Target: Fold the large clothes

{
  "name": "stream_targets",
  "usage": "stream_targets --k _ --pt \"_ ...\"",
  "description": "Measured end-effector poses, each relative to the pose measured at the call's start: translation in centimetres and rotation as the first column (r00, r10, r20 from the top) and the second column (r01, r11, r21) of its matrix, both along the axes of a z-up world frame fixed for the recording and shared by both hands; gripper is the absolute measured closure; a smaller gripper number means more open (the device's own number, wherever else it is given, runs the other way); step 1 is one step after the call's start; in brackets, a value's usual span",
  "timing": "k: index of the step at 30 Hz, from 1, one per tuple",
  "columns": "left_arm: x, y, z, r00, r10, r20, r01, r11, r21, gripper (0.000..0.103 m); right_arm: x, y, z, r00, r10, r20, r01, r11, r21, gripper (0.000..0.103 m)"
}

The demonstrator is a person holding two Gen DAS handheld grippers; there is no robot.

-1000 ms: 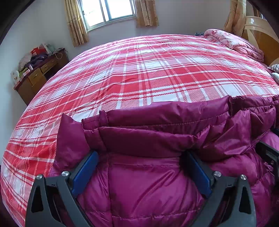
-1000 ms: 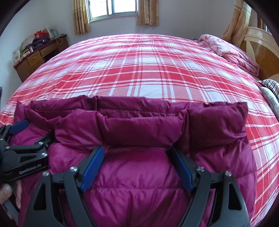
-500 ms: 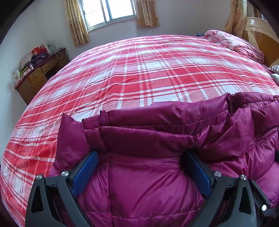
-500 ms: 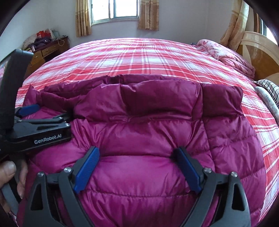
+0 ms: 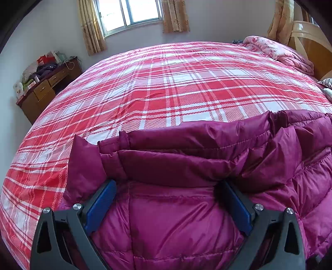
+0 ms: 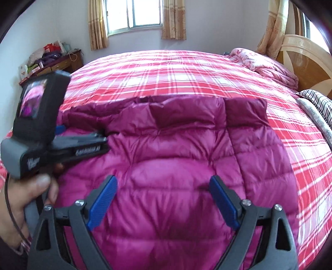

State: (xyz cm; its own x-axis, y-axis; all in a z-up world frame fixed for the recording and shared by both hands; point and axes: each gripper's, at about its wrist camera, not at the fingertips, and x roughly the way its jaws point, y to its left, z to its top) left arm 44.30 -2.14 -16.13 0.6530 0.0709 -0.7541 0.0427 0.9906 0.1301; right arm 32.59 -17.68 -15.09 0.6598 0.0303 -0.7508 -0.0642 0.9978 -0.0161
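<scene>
Both wrist views close over the quilted jacket [image 5: 176, 218], angled down across the bed [image 5: 166, 83], facing the window [image 6: 133, 14], sharing all three

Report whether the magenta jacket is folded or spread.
Folded: the jacket's far edge is doubled over in layers on the plaid bed.

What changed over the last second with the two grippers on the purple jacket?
The right gripper drew back from the folded edge of the jacket, toward its near side; its open fingers now sit over the quilted body. The left gripper stayed put, its wide fingers still straddling the fold at the far edge. The jacket lies unchanged on the plaid bedspread.
</scene>
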Motion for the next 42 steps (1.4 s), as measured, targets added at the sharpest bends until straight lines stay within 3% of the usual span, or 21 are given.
stream_targets --k 3,6,8,11,14,16,21,28,29,30,31,32,35,39,42 --pt "-0.6 0.2 0.5 1.000 0.006 0.003 -0.006 1.000 -0.011 0.003 0.1 0.6 -1.6 1.000 0.000 0.018 0.001 0.998 -0.067 0.004" --pt "-2.7 1.8 1.9 0.999 0.037 -0.005 -0.038 0.998 -0.055 0.003 0.7 0.2 -2.2 1.000 -0.007 0.015 0.007 0.999 -0.048 0.000" --pt "-5.4 3.0 3.3 0.999 0.037 0.025 -0.035 0.996 -0.078 0.003 0.8 0.2 -2.2 1.000 -0.006 0.008 0.007 0.998 -0.057 0.000" --pt "-10.0 5.1 4.7 0.995 0.055 0.088 -0.052 0.998 -0.039 0.003 0.6 0.0 -1.7 1.000 -0.002 0.005 0.002 0.999 -0.045 0.000" --pt "-14.0 8.0 4.1 0.993 0.084 0.085 -0.080 0.995 -0.053 0.003 -1.0 -0.4 -0.4 1.000 -0.009 0.006 0.009 1.000 -0.009 0.000" --pt "-15.8 10.0 2.8 0.990 0.128 0.050 -0.123 0.988 -0.089 0.003 -2.5 -0.5 0.1 1.000 0.002 0.026 -0.003 1.000 0.017 0.000" --pt "-18.6 13.1 -0.1 0.987 0.159 -0.026 -0.159 0.937 -0.313 0.003 -4.3 0.4 -1.6 1.000 0.015 0.017 -0.015 1.000 -0.014 0.000" --pt "-19.5 10.9 -0.5 0.998 0.054 0.022 -0.041 0.916 -0.400 0.005 -3.7 0.5 -2.6 1.000 0.008 0.026 -0.007 0.999 -0.040 0.000" --pt "-19.5 10.8 -0.5 0.998 0.051 0.026 -0.036 0.912 -0.409 0.012 -3.9 0.5 -2.7 0.999 0.012 0.035 -0.011 0.999 -0.040 0.000" --pt "-19.7 10.8 -0.5 0.998 0.041 0.040 -0.020 0.902 -0.432 0.030 -3.9 0.4 -2.8 0.999 0.015 0.042 -0.014 0.999 -0.034 0.000" --pt "-19.9 10.8 -0.5 0.998 0.018 0.052 0.009 0.885 -0.466 0.042 -3.9 0.4 -2.8 0.999 0.018 0.045 -0.017 0.999 -0.030 0.000" --pt "-19.8 10.8 -0.5 0.999 0.000 0.053 0.026 0.868 -0.497 0.062 -3.9 0.3 -2.8 0.999 0.022 0.048 -0.021 1.000 -0.023 0.000" --pt "-19.6 10.9 0.1 0.998 -0.019 0.060 0.049 0.829 -0.557 0.085 -4.0 0.3 -2.8 0.998 0.034 0.062 -0.034 0.999 -0.008 0.000" --pt "-19.9 9.7 3.0 0.989 -0.058 0.138 0.124 0.833 -0.539 0.090 -4.5 0.0 -2.3 0.997 0.044 0.066 -0.046 0.999 0.026 0.000" --pt "-20.0 7.7 6.7 0.971 -0.118 0.209 0.208 0.850 -0.483 0.090 -4.8 -1.0 -1.5 0.997 0.051 0.055 -0.057 0.993 0.104 0.001"
